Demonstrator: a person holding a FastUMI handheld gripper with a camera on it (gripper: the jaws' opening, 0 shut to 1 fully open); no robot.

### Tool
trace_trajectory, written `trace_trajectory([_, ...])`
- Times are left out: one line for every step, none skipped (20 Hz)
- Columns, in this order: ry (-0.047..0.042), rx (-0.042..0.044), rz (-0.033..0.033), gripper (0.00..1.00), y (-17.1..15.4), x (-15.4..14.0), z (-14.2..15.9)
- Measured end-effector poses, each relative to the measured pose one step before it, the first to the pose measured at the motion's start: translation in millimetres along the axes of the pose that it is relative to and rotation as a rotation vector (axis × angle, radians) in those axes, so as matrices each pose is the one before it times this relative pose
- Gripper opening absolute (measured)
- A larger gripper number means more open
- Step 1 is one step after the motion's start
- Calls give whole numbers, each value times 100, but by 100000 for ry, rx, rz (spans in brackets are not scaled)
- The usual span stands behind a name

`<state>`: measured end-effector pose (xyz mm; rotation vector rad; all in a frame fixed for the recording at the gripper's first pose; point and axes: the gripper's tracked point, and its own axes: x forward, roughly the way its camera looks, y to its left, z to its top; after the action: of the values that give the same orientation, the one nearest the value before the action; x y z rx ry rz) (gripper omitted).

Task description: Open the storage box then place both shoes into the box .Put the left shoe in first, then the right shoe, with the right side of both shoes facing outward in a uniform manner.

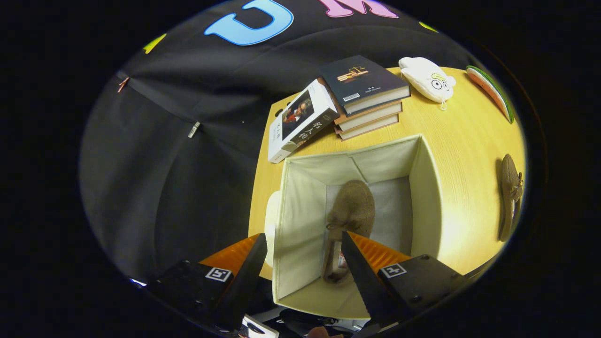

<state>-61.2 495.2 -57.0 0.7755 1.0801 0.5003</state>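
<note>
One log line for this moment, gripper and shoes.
gripper: open, empty, above box | cream fabric storage box: open | brown shoe in box: lying inside | second brown shoe: on yellow wooden table

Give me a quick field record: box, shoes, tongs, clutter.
box: open, on the table
shoe in box: one brown shoe on the box floor
other shoe: on the table, beside the box
tongs: open, above the box, holding nothing
clutter: books, white pouch, beyond the box
task state: second shoe not yet placed
</note>
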Motion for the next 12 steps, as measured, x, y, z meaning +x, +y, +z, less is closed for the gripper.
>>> trace_trajectory([-1328,462,1826,98,-162,-1096,574])
trace_trajectory([-1986,-454,1114,98,-320,-1113,861])
trace_trajectory([-2582,-1199,745,98,-474,-1170,957])
trace_trajectory([-2954,-2020,640,98,-536,-1257,1146])
trace_trajectory([-2773,-2493,580,98,-592,-1414,1014])
trace_trajectory([-2570,-2285,628,98,-720,-1389,1144])
trace_trajectory([-2663,-2515,102,98,-958,-1163,939])
trace_trajectory([-2681,-2446,-382,98,-1280,-1284,1011])
trace_trajectory([-2488,-2641,-1041,98,-1508,-1294,804])
trace_trajectory([-1978,-2821,-1335,99,-1671,-1230,756])
trace_trajectory([-1615,-2557,-1969,99,-1882,-1130,607])
trace_trajectory([-1131,-2077,-2153,98,-1981,-929,314])
